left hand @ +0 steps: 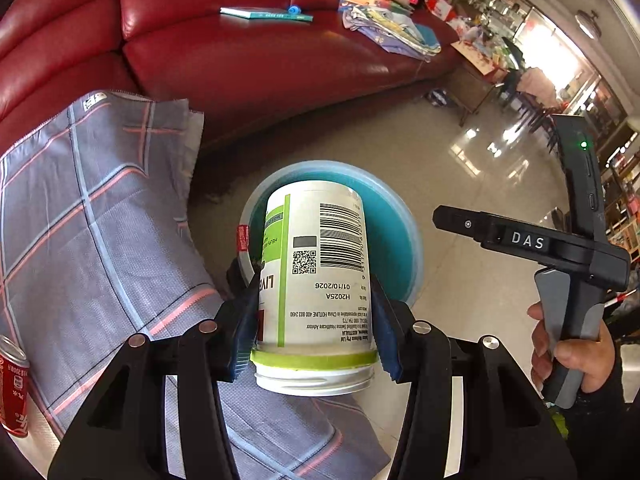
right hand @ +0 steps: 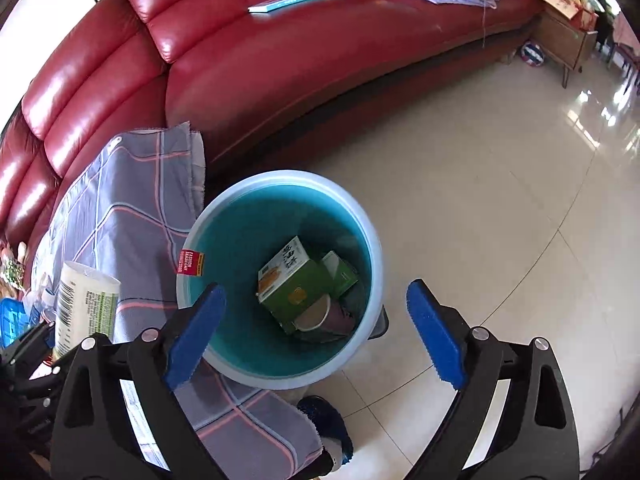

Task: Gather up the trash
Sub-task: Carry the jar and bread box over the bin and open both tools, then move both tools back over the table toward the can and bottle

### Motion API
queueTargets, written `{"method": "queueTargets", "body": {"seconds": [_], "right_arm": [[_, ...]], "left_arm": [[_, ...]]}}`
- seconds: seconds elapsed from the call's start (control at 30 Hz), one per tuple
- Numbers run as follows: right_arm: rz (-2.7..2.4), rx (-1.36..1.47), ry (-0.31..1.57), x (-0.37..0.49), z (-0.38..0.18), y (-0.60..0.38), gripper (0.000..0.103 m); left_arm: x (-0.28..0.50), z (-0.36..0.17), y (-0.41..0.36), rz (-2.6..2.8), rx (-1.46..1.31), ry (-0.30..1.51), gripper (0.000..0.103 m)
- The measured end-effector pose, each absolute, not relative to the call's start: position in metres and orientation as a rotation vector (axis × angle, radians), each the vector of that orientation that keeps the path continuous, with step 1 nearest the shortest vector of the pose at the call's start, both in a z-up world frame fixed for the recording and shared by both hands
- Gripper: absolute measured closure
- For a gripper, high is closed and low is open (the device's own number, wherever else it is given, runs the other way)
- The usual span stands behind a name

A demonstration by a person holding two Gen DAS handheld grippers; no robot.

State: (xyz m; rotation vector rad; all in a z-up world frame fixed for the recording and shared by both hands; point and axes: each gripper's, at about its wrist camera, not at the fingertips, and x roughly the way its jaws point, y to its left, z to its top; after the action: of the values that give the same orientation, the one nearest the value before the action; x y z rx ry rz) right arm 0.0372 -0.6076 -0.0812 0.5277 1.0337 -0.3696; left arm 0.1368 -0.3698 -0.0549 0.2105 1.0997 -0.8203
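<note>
Currently your left gripper clamps the bottle near its neck above the bin; rigid, probably light, smooth plastic. Right gripper hangs released.

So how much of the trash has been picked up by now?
Some is done: the blue bin already holds a green carton, a smaller green box and a paper cup. In hand: the left gripper clamps a white supplement bottle in front of the bin. The right gripper is open and empty. Left: a red can on the checked cloth.
</note>
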Motion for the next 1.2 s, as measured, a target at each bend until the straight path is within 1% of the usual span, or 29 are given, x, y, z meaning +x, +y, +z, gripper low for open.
{"method": "queueTargets", "body": {"seconds": [0.27,0.33,0.4,0.43,0.47,0.53,0.57,0.6,0.63,0.93,1.2], "right_arm": [[-0.425,0.542,1.031,0.034,-0.078,-0.622,0.014],[-0.437,0.539,1.026,0.033,-0.075,-0.626,0.011],[-0.450,0.541,1.017,0.030,-0.072,-0.631,0.011],[-0.454,0.543,1.015,0.030,-0.072,-0.632,0.011],[-0.459,0.548,1.013,0.028,-0.072,-0.634,0.011],[-0.465,0.554,1.010,0.026,-0.071,-0.636,0.011],[-0.468,0.554,1.010,0.026,-0.071,-0.637,0.011],[-0.470,0.555,1.011,0.026,-0.072,-0.637,0.011],[-0.471,0.557,1.012,0.025,-0.072,-0.638,0.011],[-0.464,0.528,1.051,0.034,-0.074,-0.627,0.011],[-0.429,0.501,1.090,0.039,-0.071,-0.601,0.011]], "left_arm": [[0.141,-0.072,-0.400,-0.844,0.241,1.127,0.052],[0.142,-0.076,-0.410,-0.853,0.250,1.132,0.052],[0.144,-0.081,-0.421,-0.861,0.265,1.148,0.051],[0.145,-0.084,-0.427,-0.863,0.277,1.160,0.044],[0.146,-0.087,-0.431,-0.858,0.288,1.171,0.038],[0.143,-0.086,-0.431,-0.828,0.298,1.158,0.021],[0.141,-0.085,-0.430,-0.818,0.296,1.145,0.017],[0.140,-0.083,-0.427,-0.811,0.289,1.131,0.010],[0.140,-0.082,-0.424,-0.805,0.283,1.123,0.007],[0.140,-0.079,-0.404,-0.755,0.258,1.137,0.004],[0.133,-0.068,-0.376,-0.732,0.226,1.128,0.004]]}}
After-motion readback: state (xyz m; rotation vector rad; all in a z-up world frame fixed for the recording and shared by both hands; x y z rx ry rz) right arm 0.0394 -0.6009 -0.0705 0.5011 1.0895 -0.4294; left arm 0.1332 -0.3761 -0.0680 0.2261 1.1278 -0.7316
